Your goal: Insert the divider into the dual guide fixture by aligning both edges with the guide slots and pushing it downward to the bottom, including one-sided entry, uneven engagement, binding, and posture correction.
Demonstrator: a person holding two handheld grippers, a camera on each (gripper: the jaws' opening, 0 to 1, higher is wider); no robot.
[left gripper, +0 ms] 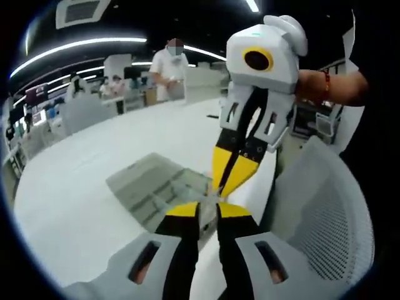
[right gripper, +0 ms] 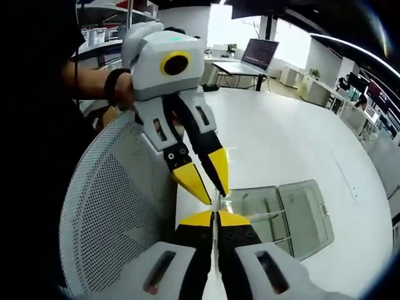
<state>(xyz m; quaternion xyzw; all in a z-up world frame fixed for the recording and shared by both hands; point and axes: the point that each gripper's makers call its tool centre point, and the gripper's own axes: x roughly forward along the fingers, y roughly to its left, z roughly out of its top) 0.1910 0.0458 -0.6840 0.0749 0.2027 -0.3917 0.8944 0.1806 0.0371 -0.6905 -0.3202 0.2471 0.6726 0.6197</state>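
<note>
Both grippers, left (left gripper: 208, 209) and right (right gripper: 215, 215), pinch a clear divider (right gripper: 220, 203) edge; the fixture (right gripper: 284, 215) lies at 3 o'clock of right's tips.

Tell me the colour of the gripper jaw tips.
Yellow, over black; clearest on the left gripper in the right gripper view.

Both tongs meet tip to tip right now. The left tongs (left gripper: 208, 209) have their yellow-tipped jaws squeezed almost together, and the right tongs (right gripper: 215, 219) look pinched tight the same way. From the left gripper view the right tongs hang down from above, with a hand (left gripper: 307, 85) behind them wearing a red wristband. The other hand (right gripper: 122, 87) has a dark band.
</note>
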